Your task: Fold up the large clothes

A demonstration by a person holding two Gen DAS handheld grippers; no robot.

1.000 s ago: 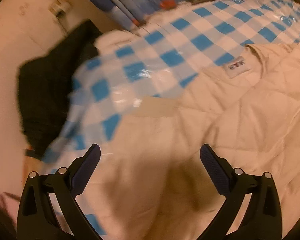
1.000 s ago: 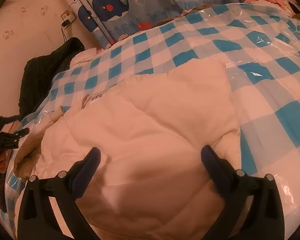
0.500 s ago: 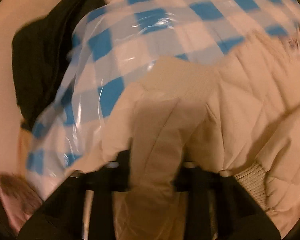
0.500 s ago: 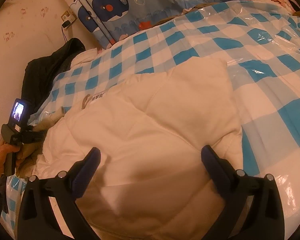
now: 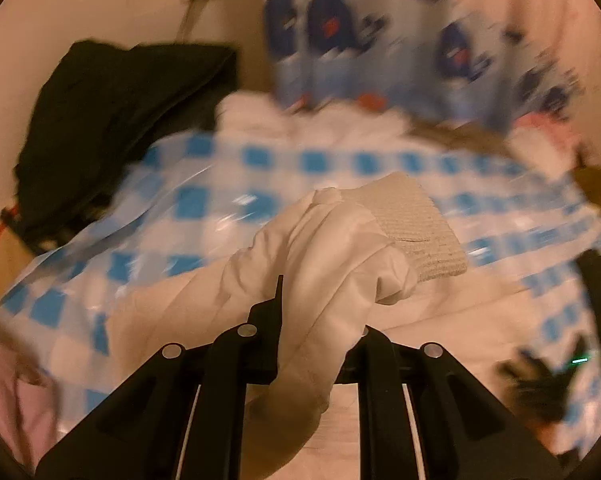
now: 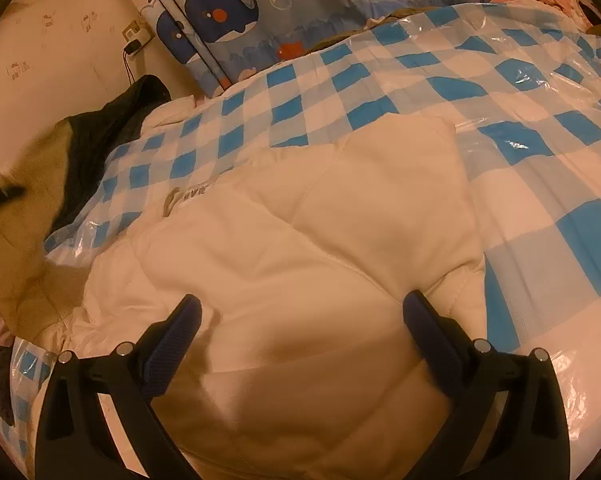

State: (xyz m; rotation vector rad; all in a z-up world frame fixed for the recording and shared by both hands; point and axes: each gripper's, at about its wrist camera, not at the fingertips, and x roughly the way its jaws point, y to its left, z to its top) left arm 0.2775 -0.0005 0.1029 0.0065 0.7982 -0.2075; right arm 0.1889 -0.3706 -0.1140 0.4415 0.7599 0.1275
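Between the left gripper's closed jaws: sleeve of white padded jacket, ribbed cuff beyond the tips. Right gripper: spread wide above jacket body. Underneath: blue-checked plastic sheet. Far side: whale-print curtain, black garment, wall socket.

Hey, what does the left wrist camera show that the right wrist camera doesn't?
Left wrist only: the left hand-held gripper shut on a white jacket sleeve, its ribbed cuff hanging free. Right wrist only: the right hand-held gripper open over the jacket body, and its neck label. Both: the blue checked cover, whale curtain, and dark garment.
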